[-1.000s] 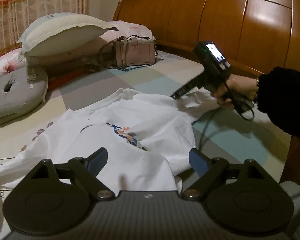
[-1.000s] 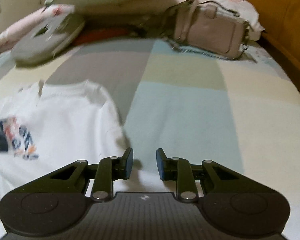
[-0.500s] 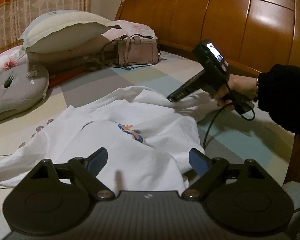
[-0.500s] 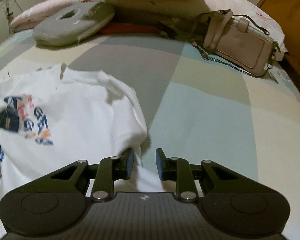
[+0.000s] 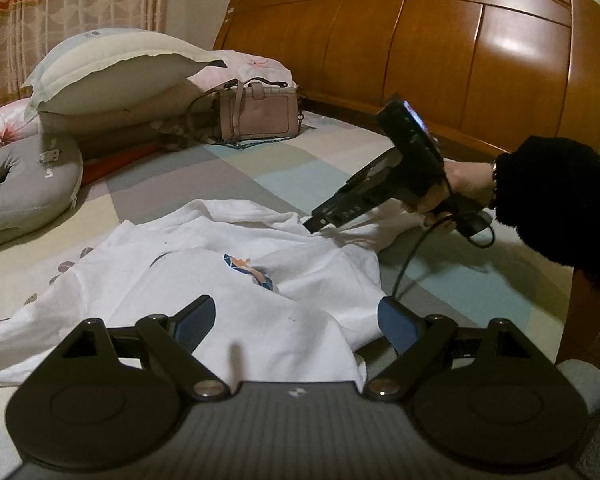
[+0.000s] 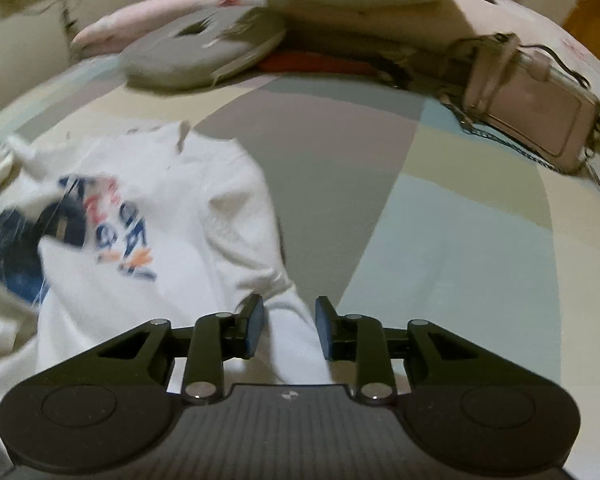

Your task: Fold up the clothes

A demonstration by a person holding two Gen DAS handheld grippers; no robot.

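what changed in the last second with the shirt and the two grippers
The right gripper opened a little wider, with a strip of the white shirt now lying between its pads, not visibly pinched. That side of the shirt bunched up and its printed front shifted. The left gripper stayed open above the shirt. The pink handbag, pillows and grey cushion stayed put.

Free: bed lying bare right of the white shirt | Blocking far end: pink handbag, grey cushion, pillows sitting against the headboard | Near side: shirt spreading under both grippers
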